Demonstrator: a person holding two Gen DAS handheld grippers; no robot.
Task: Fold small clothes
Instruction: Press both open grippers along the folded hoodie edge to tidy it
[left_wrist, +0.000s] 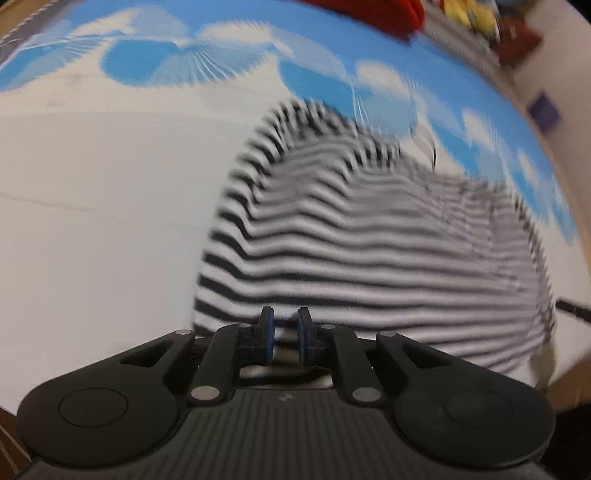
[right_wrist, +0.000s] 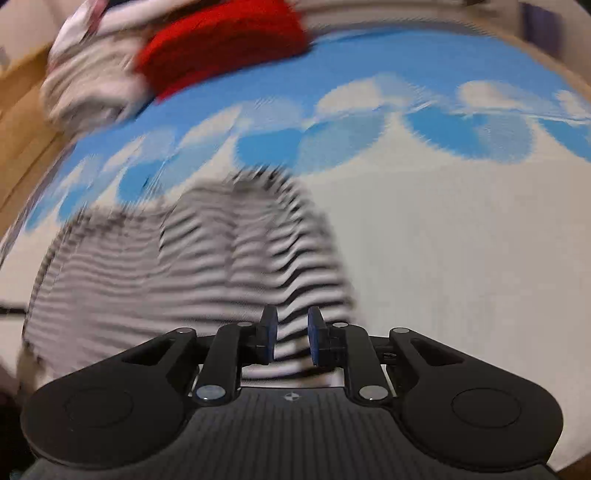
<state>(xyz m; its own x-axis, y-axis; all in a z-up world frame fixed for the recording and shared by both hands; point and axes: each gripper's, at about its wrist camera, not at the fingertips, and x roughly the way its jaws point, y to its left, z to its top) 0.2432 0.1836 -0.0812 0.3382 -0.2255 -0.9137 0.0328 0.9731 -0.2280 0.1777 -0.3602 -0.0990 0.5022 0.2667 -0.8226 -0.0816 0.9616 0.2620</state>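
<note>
- The left gripper (left_wrist: 284, 334) has its blue pads (left_wrist: 269, 334) a narrow gap apart; striped cloth shows through the gap, but the pads do not appear to press on it.
- The right gripper (right_wrist: 292, 338) stands a little wider — its pads (right_wrist: 314, 338) are apart, with the stripes visible between them and no clear pinch.
- Just beyond both grippers lies the black-and-white striped garment (left_wrist: 369, 240), spread on the desk and blurred by motion; in the right wrist view it (right_wrist: 184, 266) sits ahead and to the left of the fingers, with rumpled folds near its far edge.
- Under it is a white cloth with a blue cloud pattern (left_wrist: 147, 62) along its far side, covering the desk.
- Farther off, at the far edge of that cloth, lies a red knitted item (right_wrist: 221, 44), and beside it a pale bundle of clothes (right_wrist: 85, 85) — too smeared to tell apart.
- Yellow and dark shapes (left_wrist: 476, 16) sit at the top right of the left wrist view, unreadable.
</note>
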